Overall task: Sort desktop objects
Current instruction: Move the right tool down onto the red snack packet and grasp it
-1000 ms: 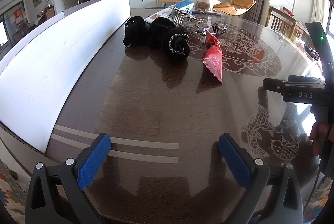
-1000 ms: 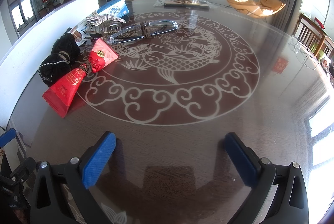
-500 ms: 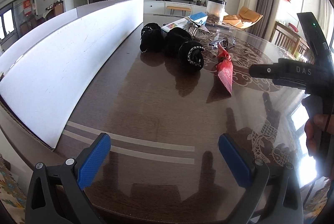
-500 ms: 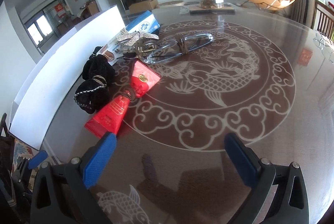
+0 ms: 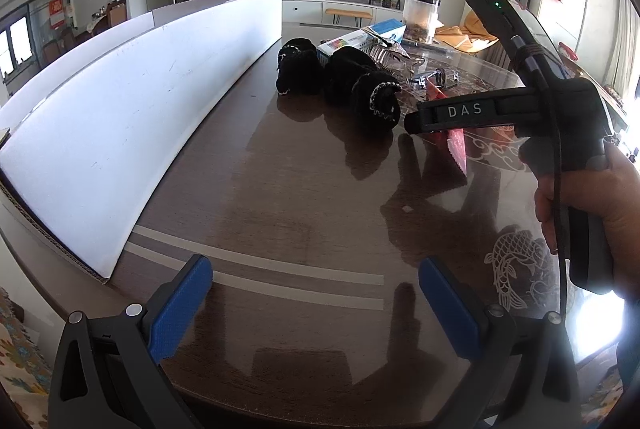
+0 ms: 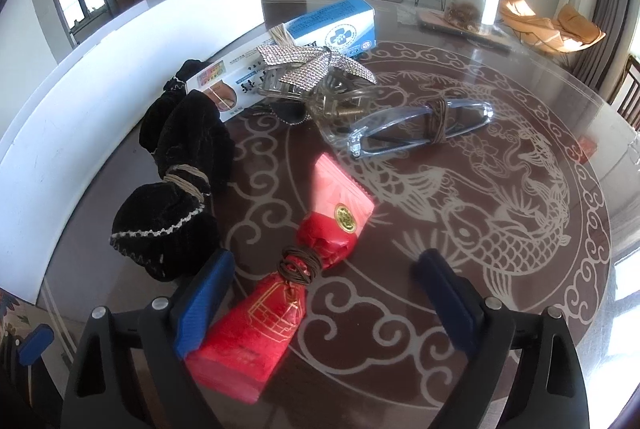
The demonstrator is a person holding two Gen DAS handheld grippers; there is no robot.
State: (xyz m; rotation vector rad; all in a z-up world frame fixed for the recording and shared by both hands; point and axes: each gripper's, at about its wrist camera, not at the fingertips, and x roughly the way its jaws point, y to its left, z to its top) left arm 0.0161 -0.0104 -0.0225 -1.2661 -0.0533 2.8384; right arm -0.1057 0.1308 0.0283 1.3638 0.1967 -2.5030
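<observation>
On the desk, beside the white board, lies the cluster I am to sort: a red packet tied at its waist with brown cord, a black velvet pouch bound with pale cord, clear-framed spectacles wrapped at the bridge, a rhinestone hair clip, and two printed cartons, the blue-and-white box and the long flat box under the clip.

Right gripper: jaws spread wide, holding nothing. The near end of the red packet lies between them, close against the left pad; I cannot tell whether pad and packet touch. I judge this the approach step for a first pick, with the red packet as target.

Left gripper: jaws likewise wide apart and empty, hovering over bare desk near the pale stripes, well apart from the cluster. From this view the right-hand tool partly hides the red packet, with the pouch beyond it.

Next move, as I judge it: I shift right so that the packet sits centred between the pads, lower until they bracket its body, then close. The foil looks slippery and soft, so a grip near the corded waist should hold better than one at the flat end.
</observation>
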